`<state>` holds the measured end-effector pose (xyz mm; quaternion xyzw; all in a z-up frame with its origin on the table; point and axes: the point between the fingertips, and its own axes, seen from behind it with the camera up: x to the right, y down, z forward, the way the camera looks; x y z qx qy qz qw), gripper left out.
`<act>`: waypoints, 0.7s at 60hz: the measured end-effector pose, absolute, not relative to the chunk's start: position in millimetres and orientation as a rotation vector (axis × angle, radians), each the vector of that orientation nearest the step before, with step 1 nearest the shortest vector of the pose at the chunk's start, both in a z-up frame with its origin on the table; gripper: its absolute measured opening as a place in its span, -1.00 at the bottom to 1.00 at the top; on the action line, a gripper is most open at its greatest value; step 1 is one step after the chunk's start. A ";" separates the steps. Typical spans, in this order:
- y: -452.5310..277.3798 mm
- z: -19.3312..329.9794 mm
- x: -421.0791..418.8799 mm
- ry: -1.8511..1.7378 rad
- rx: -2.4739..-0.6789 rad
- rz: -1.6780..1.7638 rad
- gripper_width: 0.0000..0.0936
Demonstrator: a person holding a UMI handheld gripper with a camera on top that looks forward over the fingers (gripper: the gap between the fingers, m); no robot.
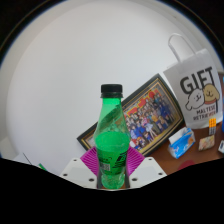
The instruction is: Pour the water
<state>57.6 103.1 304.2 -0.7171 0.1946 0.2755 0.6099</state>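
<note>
Holding the bottle (112, 140) upright in the jaws, you look to be at the carrying stage of the pour; both pads (92, 160) press its lower body. No cup shows, so next find one and tilt over it. The bottle is green, black-capped, lid on. Behind stand a photo (150, 118) and gift bag (196, 90).

Bright, even light; fisheye edge distortion

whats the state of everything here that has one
green bottle: upright, dark cap on, between the claw's fingers
claw: pink pads at the bottle's sides; whether they press it cannot be told
framed group photo: leaning, tilted, behind the bottle
white gift bag: standing upright
</note>
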 end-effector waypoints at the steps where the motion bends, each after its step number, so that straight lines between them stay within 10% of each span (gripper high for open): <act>1: 106.5 304.0 65.8 0.435 -1.673 0.601 -0.34; 42: 125.6 103.5 208.1 -0.078 -1.885 0.078 -0.33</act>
